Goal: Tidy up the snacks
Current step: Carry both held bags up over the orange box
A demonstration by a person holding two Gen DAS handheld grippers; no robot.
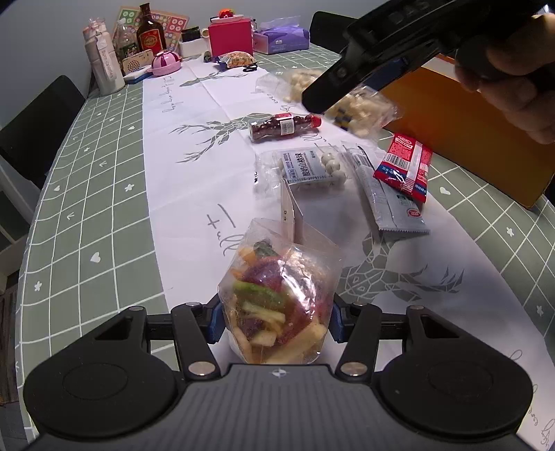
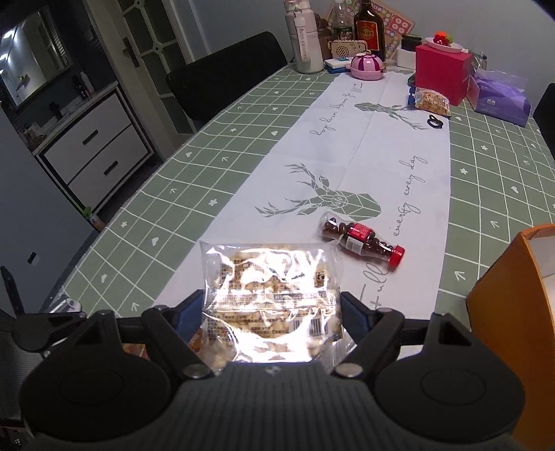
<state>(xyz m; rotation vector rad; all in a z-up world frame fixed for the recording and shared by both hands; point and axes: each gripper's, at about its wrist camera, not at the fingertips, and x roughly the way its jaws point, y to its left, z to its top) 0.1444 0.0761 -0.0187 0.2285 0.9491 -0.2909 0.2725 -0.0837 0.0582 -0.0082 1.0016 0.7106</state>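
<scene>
My left gripper (image 1: 276, 312) is shut on a clear bag of mixed coloured fruit and vegetable crisps (image 1: 277, 298), held just above the white runner. My right gripper (image 2: 271, 308) is shut on a clear bag of pale puffed snacks (image 2: 270, 298), lifted off the table. In the left wrist view this right gripper (image 1: 322, 97) hangs at the upper right with that bag (image 1: 360, 107) dangling under it. On the runner lie a small bottle of chocolate beans (image 1: 284, 128) (image 2: 362, 239), a pack of white balls (image 1: 305, 166), a grey sachet (image 1: 392, 197) and a red packet (image 1: 406, 166).
An orange box (image 1: 468, 138) (image 2: 513, 312) stands open at the right table edge. A small white card (image 1: 291, 211) stands behind the crisps. Bottles (image 2: 369, 27), a red box (image 2: 442, 73) and a tissue pack (image 2: 499, 100) crowd the far end. A black chair (image 2: 225, 73) flanks the table.
</scene>
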